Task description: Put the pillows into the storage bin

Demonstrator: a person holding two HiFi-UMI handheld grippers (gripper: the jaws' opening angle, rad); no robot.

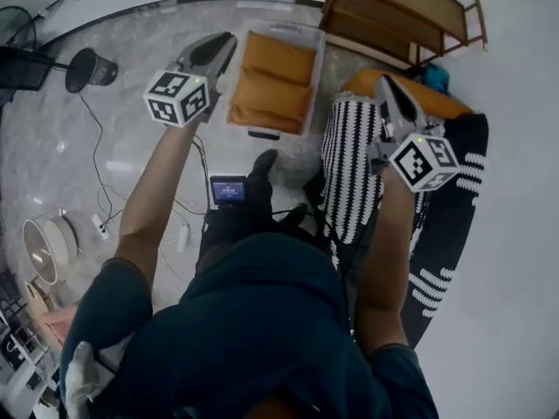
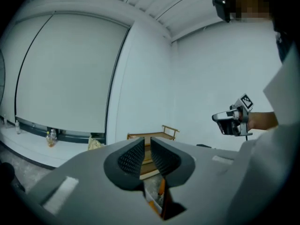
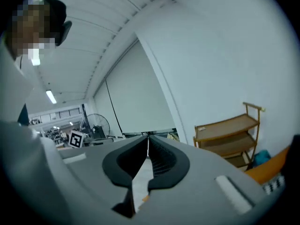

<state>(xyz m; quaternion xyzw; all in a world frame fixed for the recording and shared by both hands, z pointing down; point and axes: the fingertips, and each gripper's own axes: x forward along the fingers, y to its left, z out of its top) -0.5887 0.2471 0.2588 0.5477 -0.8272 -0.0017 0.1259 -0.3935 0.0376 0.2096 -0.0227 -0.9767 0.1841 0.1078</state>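
Below, orange pillows [image 1: 275, 77] in bin [image 1: 318, 66] between empty tools: left tool [image 1: 224, 45] ajar, right tool [image 1: 389, 85] clenched.

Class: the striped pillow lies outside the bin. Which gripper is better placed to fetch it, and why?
Right, probably. In the head view the right gripper hangs over the striped pillow, jaws shut and empty. The left gripper is beside the bin, farther from that pillow.

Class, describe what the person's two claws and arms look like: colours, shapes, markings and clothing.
Both the left claw and the right claw have grey, tapering bodies with black ribbed pads. Each carries a white cube printed with black square markers. The person wears a dark teal short-sleeved top.
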